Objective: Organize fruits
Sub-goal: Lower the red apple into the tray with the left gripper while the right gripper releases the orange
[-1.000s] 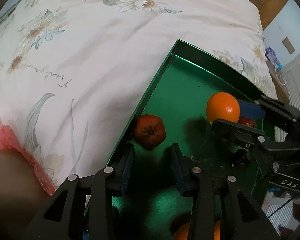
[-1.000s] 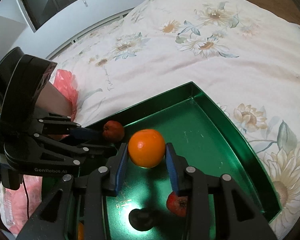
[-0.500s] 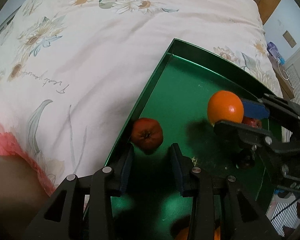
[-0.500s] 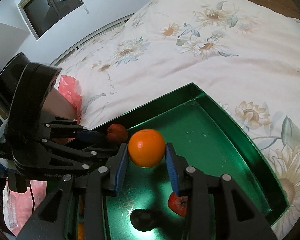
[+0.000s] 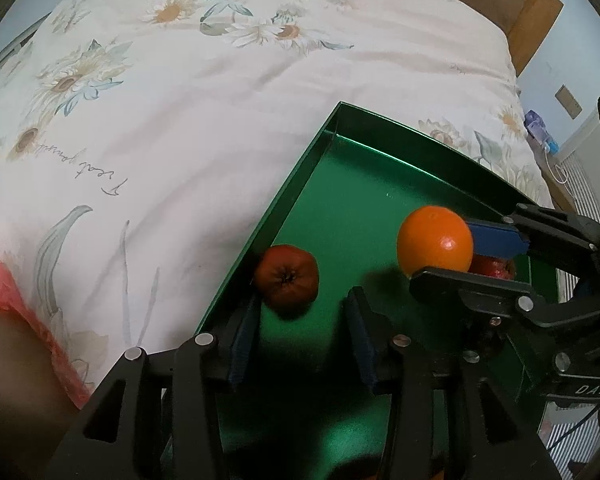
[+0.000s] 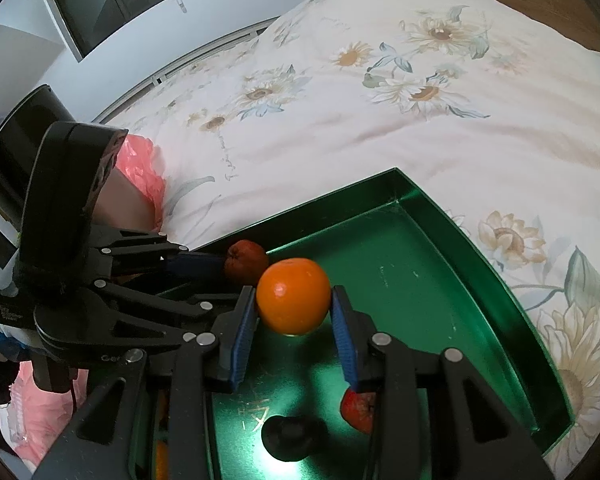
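Readable text first. Left wrist view: cursive script printed on the bedspread (image 5: 180,92) at left centre, upside down, can't make it out. "DAS" on the right gripper's body at lower right. Right wrist view: partial lettering on the left gripper's body at lower left ("Ge…" visible, rest hidden).

Left wrist view, left to right: pink fabric (image 5: 8,292) at the lower left edge; the green tray (image 5: 364,184) sits on the bedspread. Left gripper (image 5: 302,320) bottom centre, jaws opening, nothing between the pads. The red fruit (image 5: 287,280) lies on the tray floor against the left wall, just beyond the left fingertip (touching or not, can't tell). Right of that, the orange (image 5: 435,242) is clamped by the right gripper (image 5: 452,256), coming in from the right edge.

Right wrist view, left to right: window (image 6: 112,0) at upper left, left gripper (image 6: 204,270) entering from the left with its tip by the red fruit (image 6: 244,262). Centre: right gripper (image 6: 294,320) closed on the orange (image 6: 293,301), both blue pads pressed to its sides, held above the tray (image 6: 480,256).

Only this view shows a dark round fruit (image 6: 290,438) on the tray floor bottom centre, and more of a second red fruit (image 6: 358,410) behind the right finger (the left view shows just a sliver of it).
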`<state>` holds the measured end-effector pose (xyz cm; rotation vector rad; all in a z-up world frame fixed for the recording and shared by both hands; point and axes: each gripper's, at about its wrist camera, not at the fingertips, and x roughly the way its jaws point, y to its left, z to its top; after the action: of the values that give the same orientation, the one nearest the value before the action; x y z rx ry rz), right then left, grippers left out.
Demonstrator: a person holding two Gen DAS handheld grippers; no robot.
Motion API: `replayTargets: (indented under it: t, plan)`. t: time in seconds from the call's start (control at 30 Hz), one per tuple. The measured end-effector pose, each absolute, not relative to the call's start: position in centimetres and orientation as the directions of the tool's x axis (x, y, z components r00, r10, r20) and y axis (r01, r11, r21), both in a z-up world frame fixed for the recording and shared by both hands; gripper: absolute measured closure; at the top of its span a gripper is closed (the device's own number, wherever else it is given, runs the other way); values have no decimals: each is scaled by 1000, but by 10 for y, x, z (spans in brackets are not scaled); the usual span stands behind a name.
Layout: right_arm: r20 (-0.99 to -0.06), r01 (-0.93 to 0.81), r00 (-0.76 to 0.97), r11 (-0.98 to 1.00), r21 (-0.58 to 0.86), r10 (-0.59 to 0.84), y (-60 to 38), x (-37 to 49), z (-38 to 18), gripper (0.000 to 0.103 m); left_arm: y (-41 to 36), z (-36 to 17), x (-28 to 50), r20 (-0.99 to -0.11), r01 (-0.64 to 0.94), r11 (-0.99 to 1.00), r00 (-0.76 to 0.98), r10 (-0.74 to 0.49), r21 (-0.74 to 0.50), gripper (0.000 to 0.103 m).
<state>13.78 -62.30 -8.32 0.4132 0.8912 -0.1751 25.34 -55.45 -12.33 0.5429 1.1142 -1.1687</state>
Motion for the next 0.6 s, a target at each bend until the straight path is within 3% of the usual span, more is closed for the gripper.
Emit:
replayTargets:
  t: [0.17,0.27,0.3,0.37,0.6]
  plan:
    - [-793,322,609,909,266,17,-621,139,-84,73,-551,-122,255,-888,904,371,-19,-459,-212,58]
    - [-801,322,599,912,255,12,-619,139,-84,73,-552,-122,249,-897,918,362,16,-443,-163,57]
    - [-802,323,597,912,253,11,-619,139,-84,67,-553,-122,246,-898,921,361,27,-440,-149,57]
    - [-797,324,604,913,248,2,-618,137,-80,33,-552,-120,243,-901,921,368,49,-431,-126,57]
    - [-792,326,610,920,216,-30,-619,130,-65,32,-543,-107,240,-888,905,402,66,-455,-138,57]
